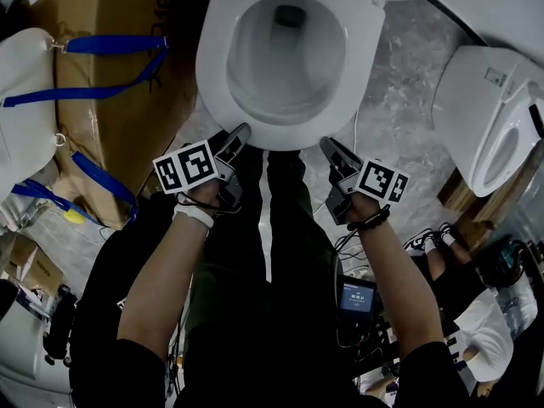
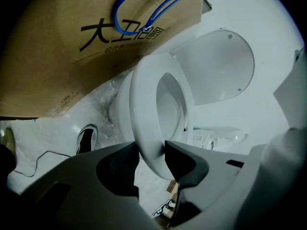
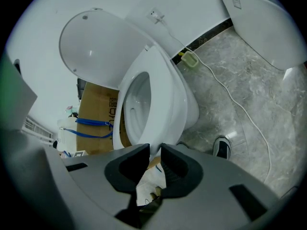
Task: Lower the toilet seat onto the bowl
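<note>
Grey marbled floor point(image 1: 399, 75) surrounds the toilet, and the person stands directly before it, looking steeply down.

Nearest are the two tools. The left gripper point(image 1: 240, 133) has its jaws on the front edge of the toilet seat point(image 2: 144, 109): in the left gripper view the white rim sits between the two dark pads, and both seem to touch it, so I read this as a pinch on the seat. The right gripper point(image 1: 327, 145) is at the same front edge, a little to the side. Its jaws stand only narrowly apart, and the tip of the seat reaches just to their ends. I see no firm hold there.

The seat itself appears to lie low over the bowl point(image 3: 187, 107), nearly or fully down, while the lid point(image 2: 220, 66) stands upright behind it.

For this step I think the left hand must carry the weight to the end. It is better to bring the seat down slowly until it rests on the rim, and to spread the jaws only then, so that it does not drop and knock. The right tool should either take a proper bite or stay clear of the gap between seat and bowl.

Farther off stand a cardboard box point(image 1: 110, 100) with blue straps and a second toilet point(image 1: 493, 117).
</note>
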Tool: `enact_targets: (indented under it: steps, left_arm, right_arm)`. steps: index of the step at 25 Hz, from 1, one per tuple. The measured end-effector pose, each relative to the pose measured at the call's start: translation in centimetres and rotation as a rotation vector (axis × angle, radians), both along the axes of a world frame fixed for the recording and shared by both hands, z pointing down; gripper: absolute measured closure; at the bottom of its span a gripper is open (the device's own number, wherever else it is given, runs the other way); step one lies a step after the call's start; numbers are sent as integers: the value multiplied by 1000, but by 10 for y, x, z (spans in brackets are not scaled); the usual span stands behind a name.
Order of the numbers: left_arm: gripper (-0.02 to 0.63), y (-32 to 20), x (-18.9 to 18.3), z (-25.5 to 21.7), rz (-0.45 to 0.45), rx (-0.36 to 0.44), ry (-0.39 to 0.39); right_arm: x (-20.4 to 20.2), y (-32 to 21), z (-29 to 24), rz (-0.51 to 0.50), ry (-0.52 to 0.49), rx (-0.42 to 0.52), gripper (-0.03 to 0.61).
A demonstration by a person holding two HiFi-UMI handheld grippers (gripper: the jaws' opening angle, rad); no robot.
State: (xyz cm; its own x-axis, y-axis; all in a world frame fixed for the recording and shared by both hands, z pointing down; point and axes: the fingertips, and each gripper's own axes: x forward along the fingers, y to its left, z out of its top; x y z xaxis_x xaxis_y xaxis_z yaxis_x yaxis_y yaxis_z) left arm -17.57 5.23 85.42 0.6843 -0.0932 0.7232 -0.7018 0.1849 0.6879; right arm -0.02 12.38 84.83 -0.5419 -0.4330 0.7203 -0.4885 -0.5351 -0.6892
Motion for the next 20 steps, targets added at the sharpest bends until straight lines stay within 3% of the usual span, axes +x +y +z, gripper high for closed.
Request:
enact_targets:
  steps: [20]
  left_arm:
    - [433,2,-2,50,81,-42,-67]
  right_arm:
    - [-1,4,47,-110,107,-52,489]
